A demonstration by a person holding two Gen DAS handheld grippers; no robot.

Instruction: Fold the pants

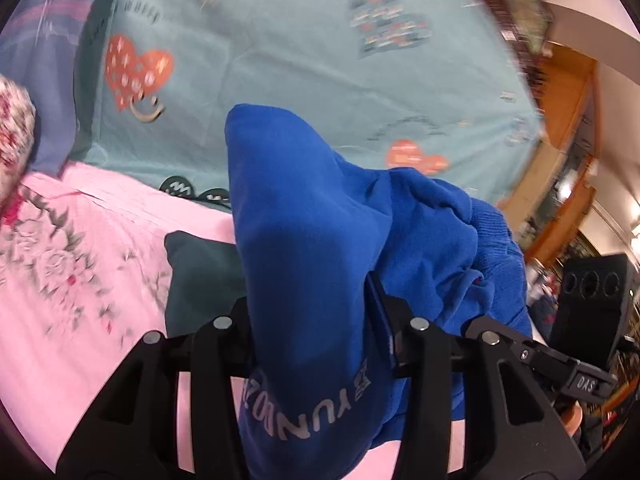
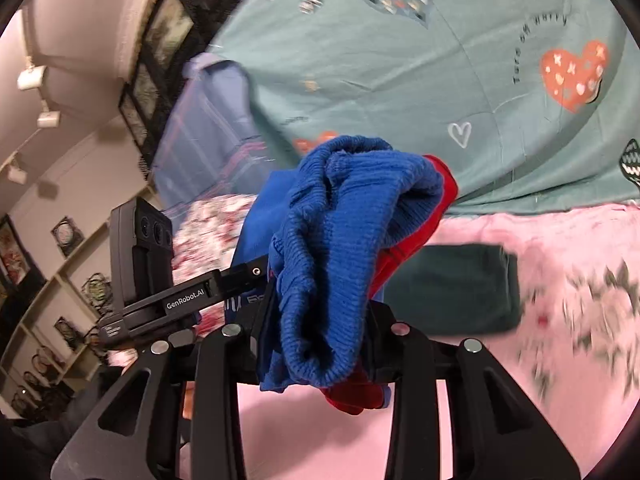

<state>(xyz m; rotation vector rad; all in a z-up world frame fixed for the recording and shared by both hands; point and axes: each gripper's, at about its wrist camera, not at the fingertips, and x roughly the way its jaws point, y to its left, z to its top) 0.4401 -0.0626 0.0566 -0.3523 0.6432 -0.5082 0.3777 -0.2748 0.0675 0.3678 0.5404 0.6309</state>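
The pants are bright blue with pale lettering near the hem and a red lining. My left gripper is shut on a bunched blue part of them, held up above the bed; the cloth hides its fingertips. In the right wrist view my right gripper is shut on the ribbed blue waistband, with the red lining showing behind it. The left gripper's body is close on the left there, and the right gripper's body shows at the right in the left wrist view.
A folded dark green garment lies on the pink flowered bedcover. Behind is a teal sheet with hearts and a blue-purple pillow. Wooden furniture and shelves border the bed.
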